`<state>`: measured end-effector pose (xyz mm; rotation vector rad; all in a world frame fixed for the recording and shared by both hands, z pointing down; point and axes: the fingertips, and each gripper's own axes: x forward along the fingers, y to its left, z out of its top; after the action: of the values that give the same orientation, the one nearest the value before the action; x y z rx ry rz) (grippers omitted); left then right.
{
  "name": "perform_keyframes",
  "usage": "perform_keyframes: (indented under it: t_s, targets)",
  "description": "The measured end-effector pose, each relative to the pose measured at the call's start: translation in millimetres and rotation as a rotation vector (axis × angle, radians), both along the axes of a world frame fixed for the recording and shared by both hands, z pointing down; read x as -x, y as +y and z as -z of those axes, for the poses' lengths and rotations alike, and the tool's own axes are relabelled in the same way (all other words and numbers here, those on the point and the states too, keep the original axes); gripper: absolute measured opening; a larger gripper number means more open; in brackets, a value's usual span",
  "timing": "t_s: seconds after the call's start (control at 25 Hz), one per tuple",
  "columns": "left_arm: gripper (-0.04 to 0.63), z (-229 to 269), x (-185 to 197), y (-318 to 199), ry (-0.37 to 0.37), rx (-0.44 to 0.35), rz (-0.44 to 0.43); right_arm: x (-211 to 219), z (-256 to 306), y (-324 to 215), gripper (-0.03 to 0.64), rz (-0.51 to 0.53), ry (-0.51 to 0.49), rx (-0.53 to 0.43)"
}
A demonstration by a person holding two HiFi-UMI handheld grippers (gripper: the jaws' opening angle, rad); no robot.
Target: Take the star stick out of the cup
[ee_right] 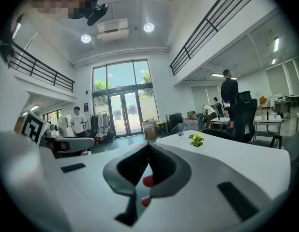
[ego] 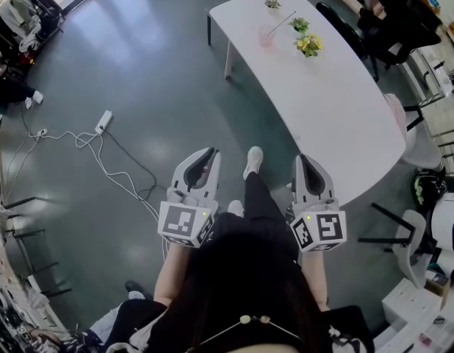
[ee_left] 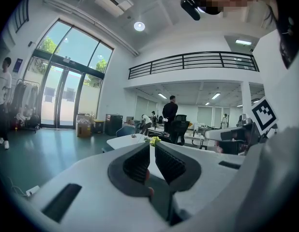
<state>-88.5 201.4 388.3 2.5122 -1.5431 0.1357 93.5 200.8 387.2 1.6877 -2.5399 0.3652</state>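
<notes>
A pink cup (ego: 267,37) stands on the far end of the white table (ego: 337,116), well ahead of me. A thin stick (ego: 280,21) leans out of it toward the upper right; its star end is too small to make out. Both grippers are held low in front of my body, far short of the cup. My left gripper (ego: 203,162) hangs over the floor with a narrow gap between its fingertips and nothing in it. My right gripper (ego: 309,166), by the table's near end, is shut and empty. In the right gripper view the jaws' tips meet (ee_right: 148,145).
Yellow flowers (ego: 309,45) and two small plants (ego: 299,25) stand next to the cup. A power strip (ego: 103,121) and white cables (ego: 102,164) lie on the floor at left. Chairs (ego: 403,234) and desks crowd the right side. People stand in the background (ee_right: 78,122).
</notes>
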Motion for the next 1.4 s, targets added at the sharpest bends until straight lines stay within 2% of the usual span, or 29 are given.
perform_keyframes:
  t_s: [0.24,0.56,0.92,1.08,1.16,1.4]
  targets:
    - [0.037,-6.5,-5.7,-52.8,-0.006,0.014,-0.022,-1.1,-4.5,-58.5,0.003,0.012,0.008,0.015]
    - [0.037,-12.3,-22.5,-164.4,-0.031,0.040,-0.020,-7.4,-23.2,-172.1,0.003,0.046,0.009,0.059]
    - [0.037,5.5,-47.9,-294.8,-0.032,0.018,-0.011,-27.1,-41.7,-304.5,0.004,0.096,-0.066,0.127]
    - [0.037,2.2,-54.1,-321.0,-0.030,0.033,-0.015,-33.6,-58.1,-355.1,0.006,0.082,-0.093,0.172]
    - [0.037,0.5,-53.9,-330.1,-0.031,0.047,-0.014,-35.9,-66.2,-381.0,0.073,0.068,-0.108,0.189]
    - [0.037,-4.6,-41.6,-350.9,-0.024,0.061,-0.018,-41.8,-101.6,-452.4,0.105,-0.067,-0.173,0.239]
